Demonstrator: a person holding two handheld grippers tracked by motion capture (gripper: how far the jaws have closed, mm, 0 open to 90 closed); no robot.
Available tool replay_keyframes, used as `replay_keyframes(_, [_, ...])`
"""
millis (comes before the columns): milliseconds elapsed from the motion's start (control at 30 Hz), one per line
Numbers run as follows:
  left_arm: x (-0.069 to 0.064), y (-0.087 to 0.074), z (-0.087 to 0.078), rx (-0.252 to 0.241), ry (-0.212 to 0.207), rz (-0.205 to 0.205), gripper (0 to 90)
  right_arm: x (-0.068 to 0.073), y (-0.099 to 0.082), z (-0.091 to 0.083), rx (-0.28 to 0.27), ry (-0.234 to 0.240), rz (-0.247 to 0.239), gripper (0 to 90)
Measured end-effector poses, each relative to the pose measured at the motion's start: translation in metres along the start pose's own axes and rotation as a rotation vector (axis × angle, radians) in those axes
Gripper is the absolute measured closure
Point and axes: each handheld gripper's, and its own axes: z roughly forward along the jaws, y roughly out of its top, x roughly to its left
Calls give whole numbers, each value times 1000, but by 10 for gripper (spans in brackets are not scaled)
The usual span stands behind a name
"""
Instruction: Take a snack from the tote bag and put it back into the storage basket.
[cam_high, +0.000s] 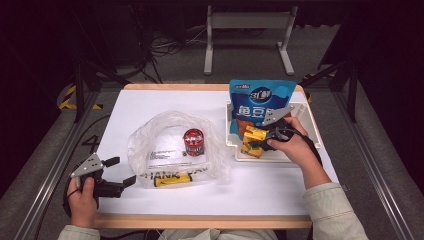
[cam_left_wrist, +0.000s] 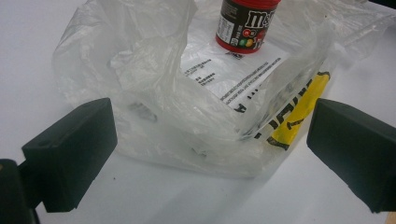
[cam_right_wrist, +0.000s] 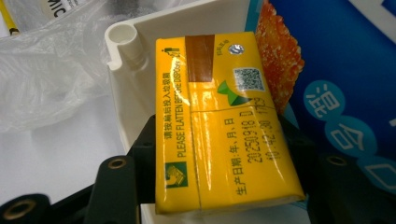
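- My right claw (cam_high: 264, 138) sits in the white tray (cam_high: 311, 122), its black jaws flanking the yellow drink carton (cam_right_wrist: 224, 126); from the right gripper view, the carton lies between them at a middling spread, and I judge it gripped, though the pad contact itself is hidden under the carton.
- To do this lift well, I want to keep the squeeze gentle, since a carton like this probably dents, and rise straight before swinging towards nine o'clock so it clears the tray's rim.
- Just past the carton, at about one o'clock in the right gripper view, the blue snack pouch (cam_high: 261, 100) leans on the tray's far wall; I should avoid dragging it along.
- Out at nine o'clock from the tray lies the clear plastic bag (cam_high: 175, 150), with a red candy tub (cam_high: 193, 141) on it and a yellow strip (cam_high: 172, 179) at its near edge.
- My left claw (cam_high: 122, 172) hangs wide and empty at the bag's seven o'clock corner, ready, I reckon, to hold the bag's mouth.
- Hard to make out: where the bag's opening actually lies among the crumpled film, what else sits in the tray under my hand, and whether the tub is inside the bag or on top.
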Motion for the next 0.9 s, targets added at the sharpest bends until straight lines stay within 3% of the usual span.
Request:
replay_keyframes(367, [0,0,0,1,0,0,23,8,2,-14,-53,-54,24,424])
replay_keyframes(567, [0,0,1,5,-1,4,23,14,6,-27,-70,-104,-7,416])
replay_keyframes(900, [0,0,1,3,-1,-1,23,26,7,-48,-134,-126,-8,416])
